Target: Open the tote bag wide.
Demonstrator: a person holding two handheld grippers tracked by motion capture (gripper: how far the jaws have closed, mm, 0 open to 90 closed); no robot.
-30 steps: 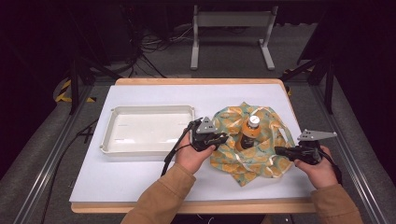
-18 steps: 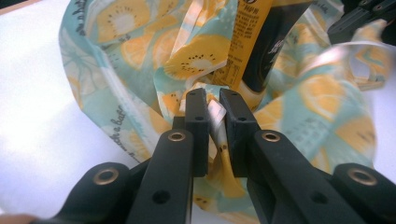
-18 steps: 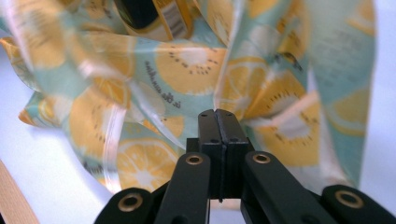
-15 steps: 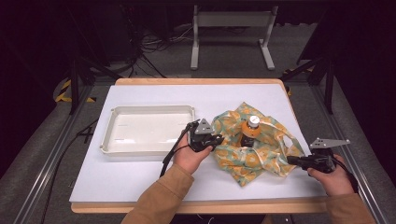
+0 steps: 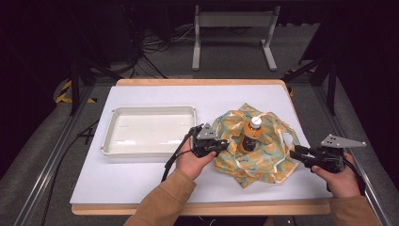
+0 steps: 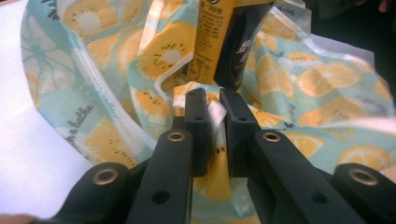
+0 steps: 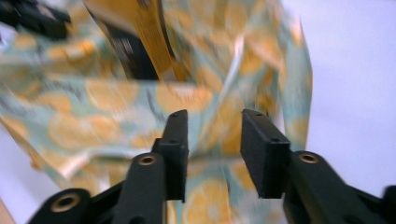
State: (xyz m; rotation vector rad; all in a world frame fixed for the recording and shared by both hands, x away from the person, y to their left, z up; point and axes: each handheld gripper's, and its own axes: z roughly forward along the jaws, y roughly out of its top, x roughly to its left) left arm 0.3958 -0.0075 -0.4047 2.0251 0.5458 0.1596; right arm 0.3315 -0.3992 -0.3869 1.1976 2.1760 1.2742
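Note:
A teal cloth bag printed with orange slices lies spread on the white mat. An orange bottle with a white cap stands upright in its middle. My left gripper is at the bag's left edge. In the left gripper view this gripper is shut on a fold of the bag, with the bottle just beyond. My right gripper is at the bag's right edge. Its jaws have just been opening. In the right gripper view they stand apart with the blurred bag beyond them, not pinched.
A white rectangular tray with nothing in it sits on the mat left of the bag, close to my left hand. The table's right edge runs just beside my right gripper. Metal stand legs and cables lie on the floor behind.
My right gripper moved rightward, drawing the bag's right side outward, and its jaws now stand apart, off the cloth. The left gripper kept its hold and place.

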